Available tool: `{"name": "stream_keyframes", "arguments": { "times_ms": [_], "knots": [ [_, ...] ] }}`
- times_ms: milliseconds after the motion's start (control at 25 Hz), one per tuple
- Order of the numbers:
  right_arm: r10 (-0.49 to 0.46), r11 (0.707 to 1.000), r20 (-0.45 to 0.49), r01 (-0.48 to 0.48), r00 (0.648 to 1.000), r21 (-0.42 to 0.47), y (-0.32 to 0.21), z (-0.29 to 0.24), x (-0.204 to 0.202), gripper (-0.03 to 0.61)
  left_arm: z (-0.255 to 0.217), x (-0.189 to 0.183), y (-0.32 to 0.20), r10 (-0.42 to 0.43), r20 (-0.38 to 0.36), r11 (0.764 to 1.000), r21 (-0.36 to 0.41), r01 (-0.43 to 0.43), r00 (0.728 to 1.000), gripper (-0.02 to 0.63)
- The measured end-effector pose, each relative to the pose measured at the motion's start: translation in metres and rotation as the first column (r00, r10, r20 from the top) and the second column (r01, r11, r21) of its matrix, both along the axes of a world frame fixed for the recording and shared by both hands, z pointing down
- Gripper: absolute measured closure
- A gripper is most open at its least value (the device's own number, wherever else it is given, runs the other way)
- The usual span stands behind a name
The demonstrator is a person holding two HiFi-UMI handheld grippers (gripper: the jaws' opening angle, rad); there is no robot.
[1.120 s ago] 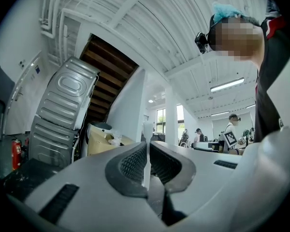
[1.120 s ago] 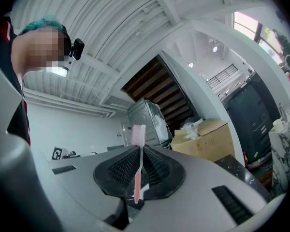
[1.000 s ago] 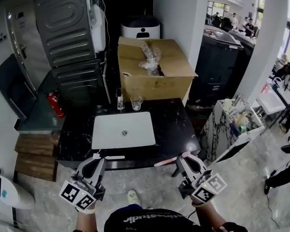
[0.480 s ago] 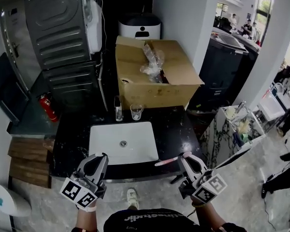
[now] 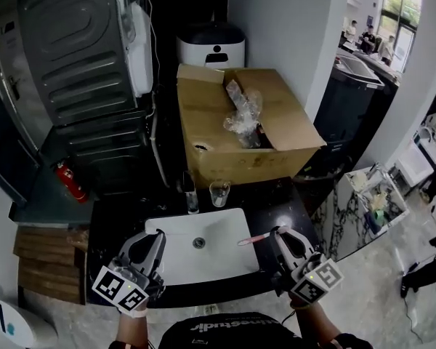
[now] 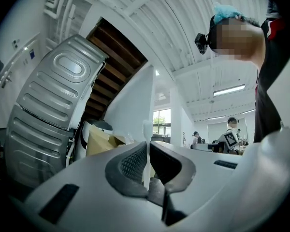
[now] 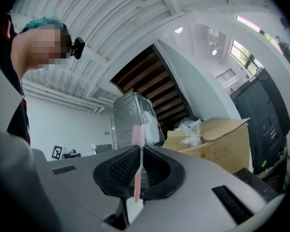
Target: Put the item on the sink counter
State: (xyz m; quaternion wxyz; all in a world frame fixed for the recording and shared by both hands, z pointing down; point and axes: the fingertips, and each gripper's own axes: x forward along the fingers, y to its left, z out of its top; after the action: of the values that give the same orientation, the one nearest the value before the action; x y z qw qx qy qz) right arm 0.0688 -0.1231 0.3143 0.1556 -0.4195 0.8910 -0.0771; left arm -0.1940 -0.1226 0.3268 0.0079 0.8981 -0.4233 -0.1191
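Note:
The black sink counter (image 5: 280, 208) holds a white basin (image 5: 221, 259). My left gripper (image 5: 158, 236) hovers at the basin's left front corner. It is shut on a thin white toothbrush (image 6: 147, 129), which stands upright between the pads (image 6: 131, 162) in the left gripper view (image 6: 148, 151). My right gripper (image 5: 279, 233) is over the counter just right of the basin. It is shut on a pink toothbrush (image 5: 254, 238), whose head sticks out left over the basin. In the right gripper view (image 7: 137, 167) the pink toothbrush (image 7: 137, 151) rises between the jaws, bristles on top.
A drinking glass (image 5: 219, 193) and a small bottle (image 5: 191, 196) stand behind the basin. Beyond them is an open cardboard box (image 5: 236, 133) with plastic wrap inside. A grey appliance (image 5: 73, 57), a red fire extinguisher (image 5: 69, 182) and wooden pallets (image 5: 47, 264) are at the left.
Both grippers have moved forward from in front of the counter to above its front part, each keeping its toothbrush. The counter and box now appear nearer.

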Motion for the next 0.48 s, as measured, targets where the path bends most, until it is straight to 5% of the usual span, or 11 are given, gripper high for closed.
{"name": "stream_keyframes", "arguments": {
  "times_ms": [480],
  "knots": [
    [-0.011,0.999,-0.008,0.011,1.0,-0.033,-0.05,0.01,-0.003,0.528,0.019,0.009,-0.06,0.003,-0.017,0.998,-0.055,-0.004,1.0,0.586]
  ]
}}
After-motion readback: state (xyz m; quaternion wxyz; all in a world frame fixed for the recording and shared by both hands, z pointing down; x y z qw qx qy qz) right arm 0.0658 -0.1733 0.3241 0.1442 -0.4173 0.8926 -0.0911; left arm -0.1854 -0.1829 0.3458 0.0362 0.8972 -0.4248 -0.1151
